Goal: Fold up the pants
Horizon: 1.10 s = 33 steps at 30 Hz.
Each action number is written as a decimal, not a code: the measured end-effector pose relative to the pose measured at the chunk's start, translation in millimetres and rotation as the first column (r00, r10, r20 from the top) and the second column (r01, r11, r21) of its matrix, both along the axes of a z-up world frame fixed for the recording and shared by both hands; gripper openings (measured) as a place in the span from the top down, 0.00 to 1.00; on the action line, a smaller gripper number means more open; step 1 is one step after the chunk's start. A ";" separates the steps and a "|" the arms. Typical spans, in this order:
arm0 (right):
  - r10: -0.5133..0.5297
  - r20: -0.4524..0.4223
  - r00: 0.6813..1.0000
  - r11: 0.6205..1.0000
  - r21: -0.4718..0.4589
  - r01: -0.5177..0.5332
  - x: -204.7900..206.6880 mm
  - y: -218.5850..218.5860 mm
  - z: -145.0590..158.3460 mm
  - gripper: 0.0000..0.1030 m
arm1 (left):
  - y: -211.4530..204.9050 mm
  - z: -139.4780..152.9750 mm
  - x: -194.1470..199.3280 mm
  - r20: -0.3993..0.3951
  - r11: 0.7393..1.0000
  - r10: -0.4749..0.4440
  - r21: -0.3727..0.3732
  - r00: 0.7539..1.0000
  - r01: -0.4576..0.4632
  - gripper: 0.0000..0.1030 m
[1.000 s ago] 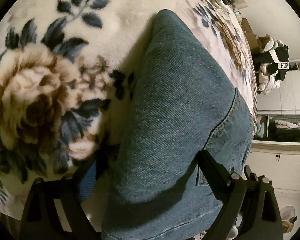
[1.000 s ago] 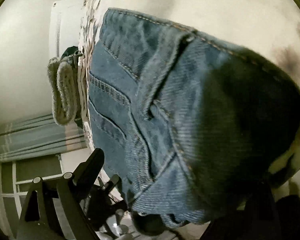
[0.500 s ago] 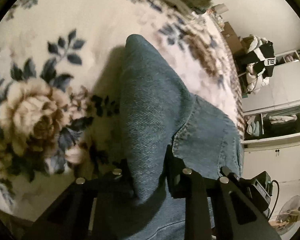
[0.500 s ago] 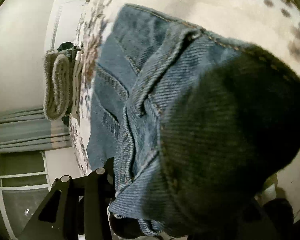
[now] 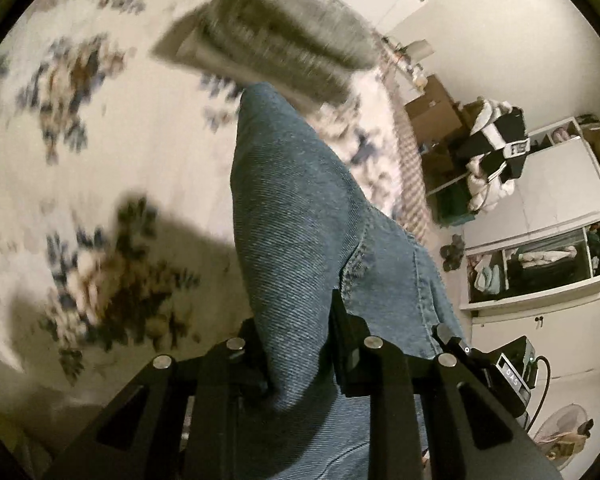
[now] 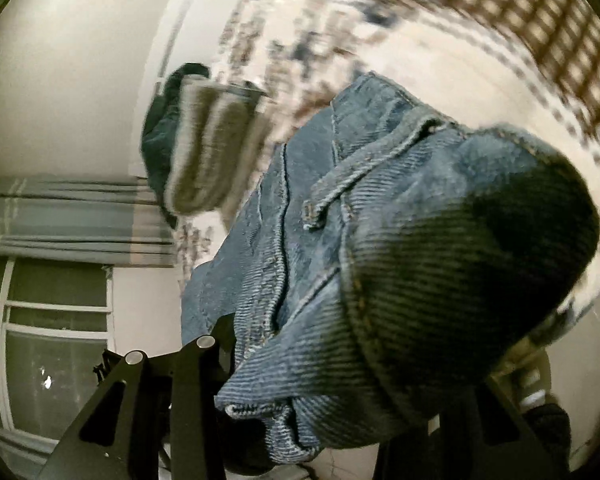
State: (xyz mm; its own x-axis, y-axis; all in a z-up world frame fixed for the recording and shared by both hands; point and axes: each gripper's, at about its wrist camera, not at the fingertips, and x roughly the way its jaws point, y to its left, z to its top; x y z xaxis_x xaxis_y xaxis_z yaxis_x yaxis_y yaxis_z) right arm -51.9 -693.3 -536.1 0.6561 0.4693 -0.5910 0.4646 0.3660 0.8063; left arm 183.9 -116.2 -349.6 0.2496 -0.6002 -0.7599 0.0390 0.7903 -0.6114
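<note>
Over floral blanket [image 5: 148,184]: left gripper [image 5: 300,344] and right gripper [image 6: 332,364] both clamping jeans [image 5: 300,216]; grey knit bundle [image 5: 276,40] sitting at 12 o'clock, blurred.

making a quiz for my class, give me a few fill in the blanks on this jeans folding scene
1. The left gripper is shut on blue ____ fabric.
2. The jeans hang over a blanket printed with ____.
3. In the right wrist view, the right gripper is shut on a bunched part of the jeans that bears a belt ____.
4. Beyond the jeans lies a folded grey ____.

Missing words: denim; flowers; loop; towel
</note>
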 end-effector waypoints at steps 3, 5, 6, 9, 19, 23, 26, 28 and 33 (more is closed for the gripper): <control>0.008 0.044 0.999 1.000 -0.019 -0.007 29.8 -0.9 39.3 0.57 | 1.4 32.1 36.7 0.037 1.000 0.008 -0.011 0.999 -0.008 0.81; 0.005 0.075 0.997 1.000 -0.029 -0.003 61.8 -0.7 64.9 0.57 | 3.1 49.2 71.0 0.060 1.000 0.020 -0.022 0.998 -0.019 0.81; 0.002 0.092 0.996 0.999 -0.034 0.001 77.8 -0.9 76.3 0.57 | 5.5 58.8 96.0 0.075 0.999 0.029 -0.039 0.997 -0.026 0.81; -0.019 0.146 0.989 0.998 -0.054 0.027 140.5 0.2 108.4 0.57 | 11.0 72.9 164.0 0.114 0.998 0.040 -0.059 0.993 -0.033 0.81; -0.065 0.238 0.969 0.992 -0.086 0.088 397.9 12.6 123.2 0.58 | 41.0 50.0 384.0 0.148 0.999 0.030 -0.041 0.989 -0.024 0.81; -0.064 0.214 0.975 0.991 -0.098 0.087 476.1 20.0 79.4 0.58 | 49.3 1.1 439.4 0.083 1.000 0.022 0.011 0.996 -0.023 0.81; -0.032 0.147 0.989 0.990 -0.130 0.052 517.0 28.5 38.2 0.58 | 59.5 -45.8 459.3 -0.005 0.999 0.022 0.048 1.000 -0.021 0.80; -0.002 0.097 0.995 0.991 -0.130 0.014 526.4 31.9 13.6 0.56 | 69.5 -66.0 459.2 -0.038 0.999 0.038 0.035 0.999 -0.037 0.80; 0.044 0.030 0.999 0.998 -0.054 -0.042 520.7 24.7 -11.9 0.50 | 85.3 -73.4 452.7 -0.046 0.998 0.054 0.011 0.997 -0.054 0.78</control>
